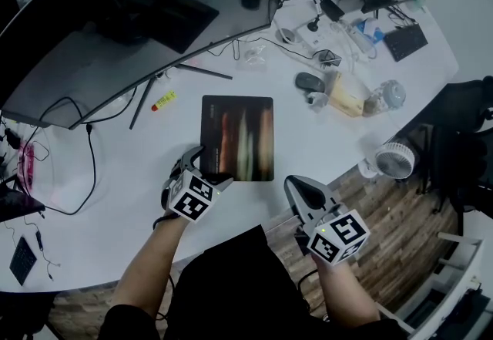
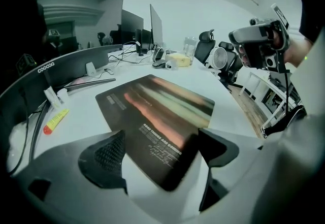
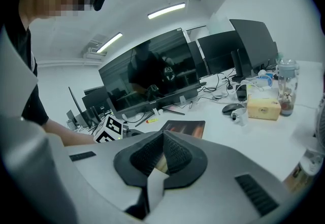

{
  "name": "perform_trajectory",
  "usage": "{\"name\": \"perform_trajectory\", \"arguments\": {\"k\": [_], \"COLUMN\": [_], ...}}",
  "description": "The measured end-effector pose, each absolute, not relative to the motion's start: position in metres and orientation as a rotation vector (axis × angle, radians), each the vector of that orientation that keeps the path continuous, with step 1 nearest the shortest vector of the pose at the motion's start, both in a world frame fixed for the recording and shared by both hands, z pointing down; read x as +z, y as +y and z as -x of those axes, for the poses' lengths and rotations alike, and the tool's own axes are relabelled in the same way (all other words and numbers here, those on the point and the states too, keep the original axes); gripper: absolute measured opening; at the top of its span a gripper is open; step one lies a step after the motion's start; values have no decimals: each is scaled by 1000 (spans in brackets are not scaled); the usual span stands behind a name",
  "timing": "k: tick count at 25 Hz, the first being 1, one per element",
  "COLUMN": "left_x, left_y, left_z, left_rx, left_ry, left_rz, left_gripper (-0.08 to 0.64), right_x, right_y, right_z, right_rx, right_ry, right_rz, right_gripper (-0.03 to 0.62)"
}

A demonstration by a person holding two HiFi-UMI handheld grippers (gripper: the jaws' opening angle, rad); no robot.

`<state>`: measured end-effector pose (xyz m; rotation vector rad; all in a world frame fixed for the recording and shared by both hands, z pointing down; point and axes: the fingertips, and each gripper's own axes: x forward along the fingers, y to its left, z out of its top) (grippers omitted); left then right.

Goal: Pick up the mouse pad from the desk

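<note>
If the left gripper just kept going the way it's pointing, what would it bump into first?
Most likely the mouse pad: its near corner lies between the left gripper's open jaws, flat on the desk. Depth is hard to judge, though.

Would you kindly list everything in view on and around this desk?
desk: one, white, fills the view
monitor: one, black, curved, far left
mouse pad: one, dark with orange and green streaks, flat at desk centre
tube: one, yellow, left of the mouse pad
mouse: one, dark, beyond the mouse pad's right corner
box: one, tan, right of the mouse
jar: one, clear, right of the box
keypad: one, black, far right
fan: one, white, by the desk's right edge
Clutter at the far edge: too small to name
left tool: grey, open, mouse pad's near corner between its jaws
right tool: grey, shut, empty, near desk edge
</note>
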<state>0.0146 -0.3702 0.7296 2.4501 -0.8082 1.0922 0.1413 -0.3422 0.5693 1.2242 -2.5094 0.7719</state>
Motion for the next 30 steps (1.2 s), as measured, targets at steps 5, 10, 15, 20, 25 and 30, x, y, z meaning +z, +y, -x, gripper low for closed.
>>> {"name": "perform_trajectory", "arguments": {"k": [5,10,15,20,25,30], "left_x": [731,725,723,728,721,718], "left_y": [-378,-380,-381,-380,-386,-402], "left_z": [-18,-17,-16,-16,-15,-1], "left_rx": [1076,1080,1100,1102,1068,1033], "left_ry": [-792,-785,-792,-783,-815,-889], "left_rz": [-2460,-2465,-2456,-2468,-2469,-2436], "left_gripper": [428,426,426,425,417,174], "right_x": [569,570,570,571,569,568], "right_y": [-339,-337,-334,-331,-332,-332], "right_z": [-143,-146,-144,-141,-143,-142], "right_rx": [778,798,801,806,807,814], "right_ry": [-2508,-2504,-2512,-2514,-2513,-2509], "right_rz": [-1231,-1242,-1240,-1236,-1239,-1242], "right_gripper": [5,5,5,5,5,5]}}
